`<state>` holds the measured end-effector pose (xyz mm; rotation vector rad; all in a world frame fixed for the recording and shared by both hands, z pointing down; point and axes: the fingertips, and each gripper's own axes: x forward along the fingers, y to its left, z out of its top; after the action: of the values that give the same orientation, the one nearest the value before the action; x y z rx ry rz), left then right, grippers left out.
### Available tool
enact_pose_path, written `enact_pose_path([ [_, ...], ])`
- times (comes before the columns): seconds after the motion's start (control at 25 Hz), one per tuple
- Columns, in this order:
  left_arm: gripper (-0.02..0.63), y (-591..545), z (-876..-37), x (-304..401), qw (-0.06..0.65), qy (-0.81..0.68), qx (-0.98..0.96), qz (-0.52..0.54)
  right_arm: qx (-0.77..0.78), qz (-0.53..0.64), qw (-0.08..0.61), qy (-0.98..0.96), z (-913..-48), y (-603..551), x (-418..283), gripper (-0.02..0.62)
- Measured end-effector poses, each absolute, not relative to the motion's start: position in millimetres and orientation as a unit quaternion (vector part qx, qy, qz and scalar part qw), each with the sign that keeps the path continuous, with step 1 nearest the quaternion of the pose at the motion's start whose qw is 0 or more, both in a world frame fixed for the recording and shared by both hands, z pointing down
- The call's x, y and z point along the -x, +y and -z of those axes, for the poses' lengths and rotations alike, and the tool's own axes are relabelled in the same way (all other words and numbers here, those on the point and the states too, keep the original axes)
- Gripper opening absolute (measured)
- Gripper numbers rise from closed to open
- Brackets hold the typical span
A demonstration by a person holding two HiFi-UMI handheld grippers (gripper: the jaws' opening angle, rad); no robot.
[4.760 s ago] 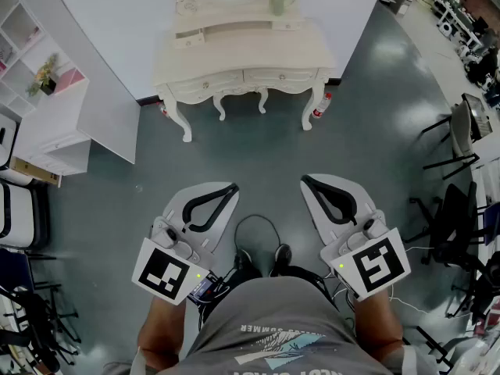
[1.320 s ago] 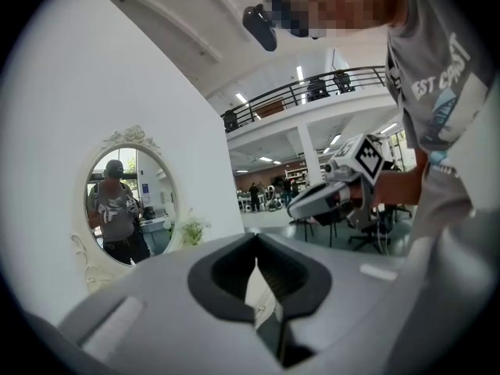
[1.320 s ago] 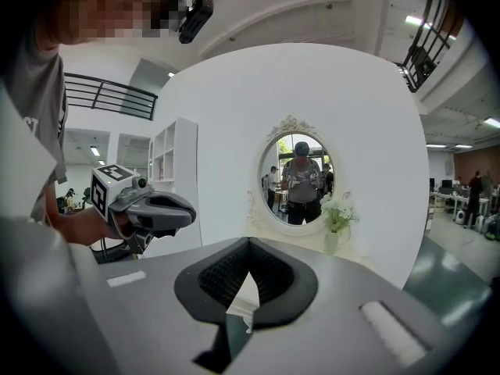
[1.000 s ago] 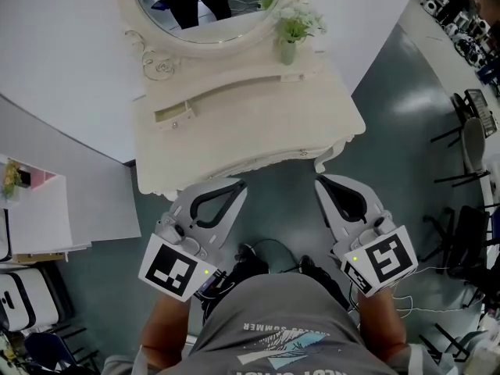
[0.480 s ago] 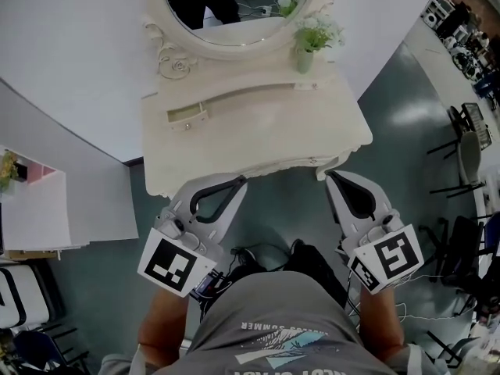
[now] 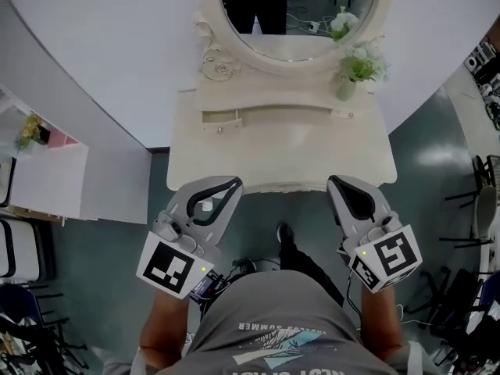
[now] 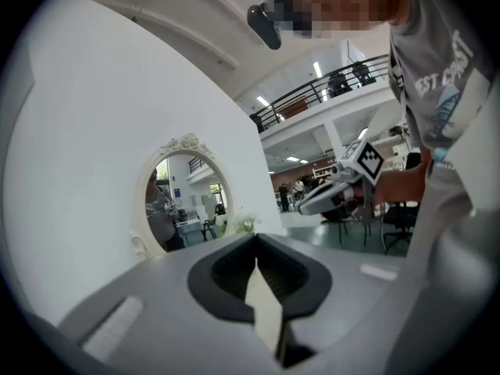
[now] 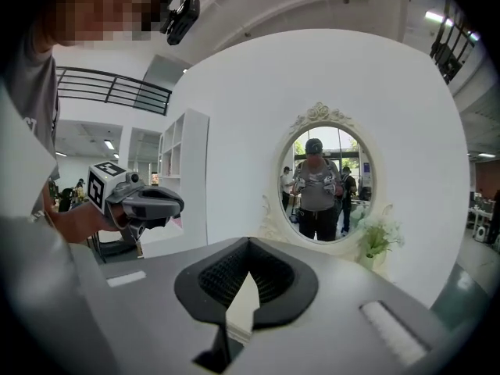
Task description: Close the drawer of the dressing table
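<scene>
White open shelf unit (image 6: 48, 180) at far left. Left gripper (image 6: 234, 183), grey two-jaw tool with marker cube: jaws together, nothing between them, tips at the front edge of the cream carved dressing table (image 6: 281, 158) in the head view. Small cream drawer (image 6: 220, 116) sits on the table's raised back ledge, left end, standing slightly out, well apart from both grippers. Oval mirror (image 6: 297, 14) is behind it, small vase of white flowers (image 6: 348, 80) to its right. Right gripper (image 6: 334, 183): jaws together, empty, by the table's front right.

Head overhead, gripper views facing dressing table (image 6: 281, 151)
</scene>
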<state>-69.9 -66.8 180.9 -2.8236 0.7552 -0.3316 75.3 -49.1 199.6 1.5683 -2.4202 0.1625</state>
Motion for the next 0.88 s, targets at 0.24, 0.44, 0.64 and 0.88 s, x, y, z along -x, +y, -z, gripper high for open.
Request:
enact_pose_path([
  [0.24, 0.003, -97.9, -181.5, 97.9, 0.070, 0.335, 0.931, 0.122, -0.487, -0.036, 0.124, -0.864, -187.4, -97.1, -59.2, 0.000],
  [0.44, 0.003, -116.7, -188.6, 106.0, 0.054, 0.363, 0.922, 0.125, -0.463, -0.039, 0.131, -0.876, -191.4, -122.2, -51.9, 0.002],
  [0.64, 0.003, -139.0, -198.0, 115.0, 0.041, 0.385, 0.913, 0.132, -0.447, -0.049, 0.139, -0.882, -201.9, -141.4, -49.3, 0.001],
  [0.88, 0.003, -172.0, -218.7, 127.2, 0.020, 0.406, 0.902, 0.146, -0.436, -0.068, 0.150, -0.885, -220.5, -167.5, -51.1, 0.000],
])
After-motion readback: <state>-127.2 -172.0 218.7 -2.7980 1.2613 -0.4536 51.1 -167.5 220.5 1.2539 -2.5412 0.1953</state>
